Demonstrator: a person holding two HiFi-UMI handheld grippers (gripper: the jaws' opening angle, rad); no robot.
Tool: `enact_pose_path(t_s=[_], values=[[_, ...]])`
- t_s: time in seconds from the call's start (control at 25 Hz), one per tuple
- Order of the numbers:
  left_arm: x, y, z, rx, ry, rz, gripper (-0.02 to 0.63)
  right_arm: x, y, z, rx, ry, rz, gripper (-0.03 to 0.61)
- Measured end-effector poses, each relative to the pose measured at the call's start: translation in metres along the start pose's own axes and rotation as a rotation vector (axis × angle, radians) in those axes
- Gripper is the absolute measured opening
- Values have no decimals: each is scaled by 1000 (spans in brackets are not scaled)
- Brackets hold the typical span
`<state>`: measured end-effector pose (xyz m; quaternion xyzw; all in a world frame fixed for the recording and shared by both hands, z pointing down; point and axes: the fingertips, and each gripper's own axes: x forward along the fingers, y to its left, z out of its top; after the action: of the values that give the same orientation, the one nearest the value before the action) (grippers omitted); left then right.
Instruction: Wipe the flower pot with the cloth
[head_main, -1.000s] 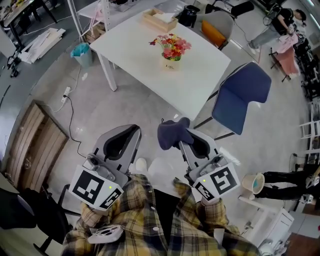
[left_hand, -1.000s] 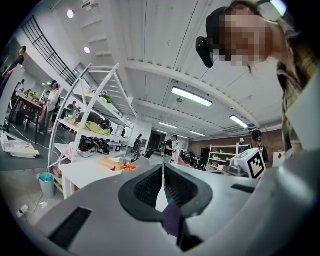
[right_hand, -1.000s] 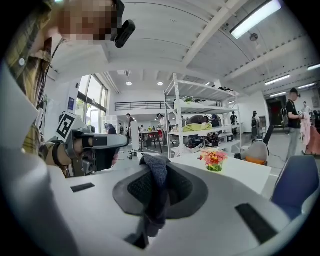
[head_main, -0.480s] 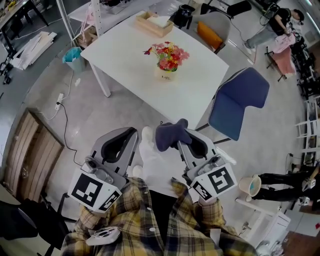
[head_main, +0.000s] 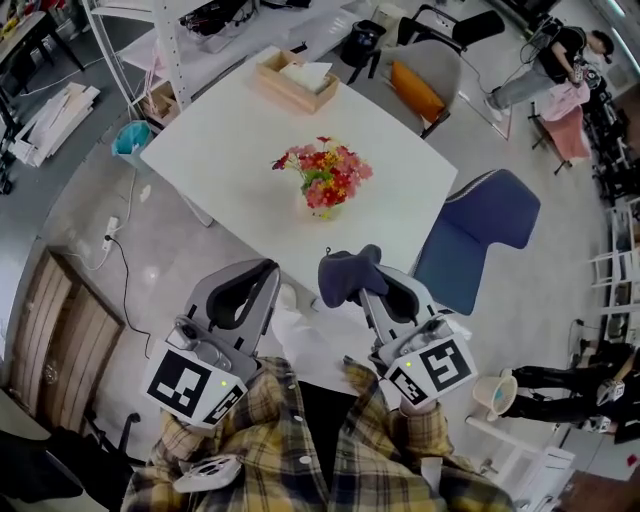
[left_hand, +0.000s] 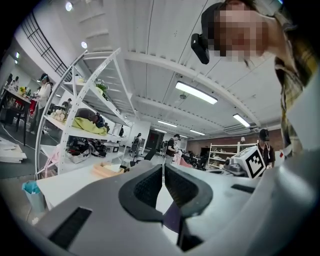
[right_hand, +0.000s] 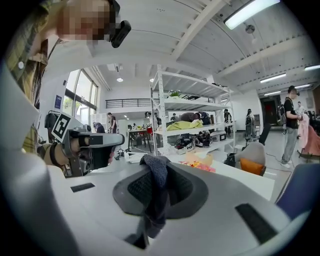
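**A:** Start at the jaws. What is each one doing?

**B:** The right gripper has its jaws clamped on the dark cloth. A fold stands up above the pads and a tail hangs below. The left gripper has its jaws pressed together with nothing between them.

**A:** And where is the flower pot?

**B:** The flower pot is upright near the middle of the white table, under its red and pink flowers. It is ahead of both grippers and not yet touched by either.

**A:** What has changed in the last second?

**B:** The table and pot have slid down the head view toward the grippers, so the person has walked both tools forward together. The cloth was over bare floor before. Now it overlaps the table's near edge, with the blue chair off to the right.

**A:** What does that mean for the wiping?

**B:** I judge this is still the approach. The grip on the cloth looks settled, so what remains is a reach across the tabletop to the pot's side. The empty left gripper could steady the pot.
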<state>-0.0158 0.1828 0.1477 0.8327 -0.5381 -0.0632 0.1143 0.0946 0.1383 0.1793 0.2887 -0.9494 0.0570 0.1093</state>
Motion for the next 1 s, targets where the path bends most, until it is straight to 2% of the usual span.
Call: enact_pose_path(t_s=[0.28,0.64,0.84,1.0], values=[[67,41,22,17,-5,7,21,44,-70,25,10,-15,-24,17],[119,67,14,4,52,-8,22,68,-121,21,41,11,-58,17],[138,76,14,-2,73,-48,23,69,-137,18,65,24,-109,17],[152,79,10,1,106,-117,22,68,-147,18,90,28,-176,17]])
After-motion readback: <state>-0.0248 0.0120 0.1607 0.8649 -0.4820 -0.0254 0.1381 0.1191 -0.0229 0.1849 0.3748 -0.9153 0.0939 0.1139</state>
